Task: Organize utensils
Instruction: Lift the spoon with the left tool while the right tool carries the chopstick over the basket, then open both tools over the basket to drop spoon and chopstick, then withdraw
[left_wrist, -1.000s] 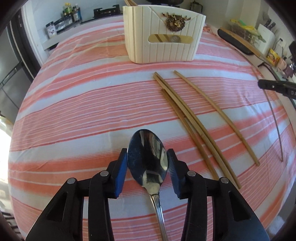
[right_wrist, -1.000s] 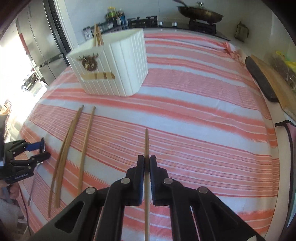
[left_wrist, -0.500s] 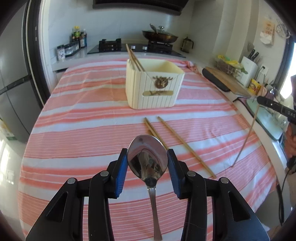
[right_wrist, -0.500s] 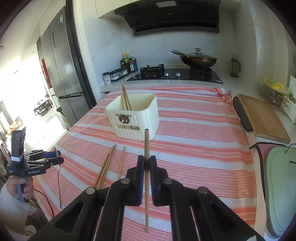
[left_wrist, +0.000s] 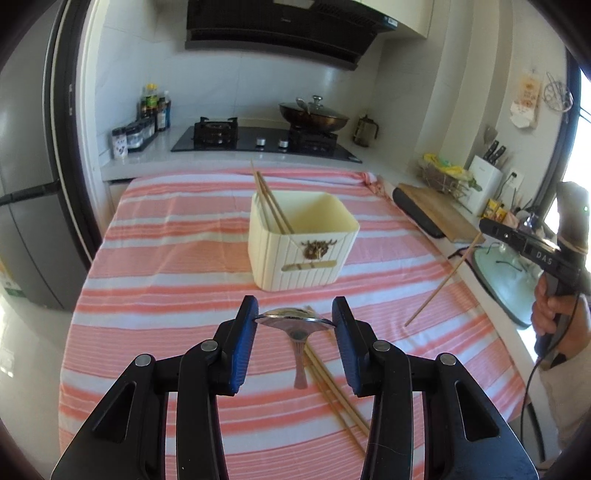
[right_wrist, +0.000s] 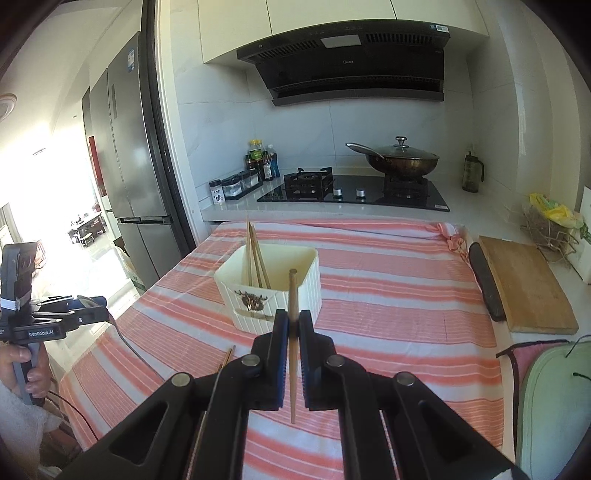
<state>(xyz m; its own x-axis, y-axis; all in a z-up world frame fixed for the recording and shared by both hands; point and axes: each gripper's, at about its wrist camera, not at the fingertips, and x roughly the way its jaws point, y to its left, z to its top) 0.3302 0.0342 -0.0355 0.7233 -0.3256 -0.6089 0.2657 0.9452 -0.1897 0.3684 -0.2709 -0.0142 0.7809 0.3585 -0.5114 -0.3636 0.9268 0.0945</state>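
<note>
My left gripper (left_wrist: 294, 320) is shut on a steel spoon (left_wrist: 295, 319), bowl level between the blue pads and handle hanging down, held above the striped cloth. My right gripper (right_wrist: 293, 325) is shut on a wooden chopstick (right_wrist: 293, 302) held upright; it also shows in the left wrist view (left_wrist: 443, 280). A cream ribbed utensil box (left_wrist: 301, 240) stands mid-table with two chopsticks (left_wrist: 269, 201) leaning in its left corner; it also shows in the right wrist view (right_wrist: 269, 288). Loose chopsticks (left_wrist: 336, 391) lie on the cloth below the spoon.
A striped cloth (left_wrist: 166, 258) covers the table. A wooden cutting board (right_wrist: 524, 284) and a dark pad (right_wrist: 484, 280) lie at the right edge. A stove with a lidded pan (right_wrist: 400, 158) and bottles (right_wrist: 260, 162) stand behind. A fridge (right_wrist: 125, 155) is at left.
Both grippers have risen and tilted up from the table, carrying the spoon and the chopstick. The spoon bowl now shows edge-on. The box looks closer in the right wrist view.
</note>
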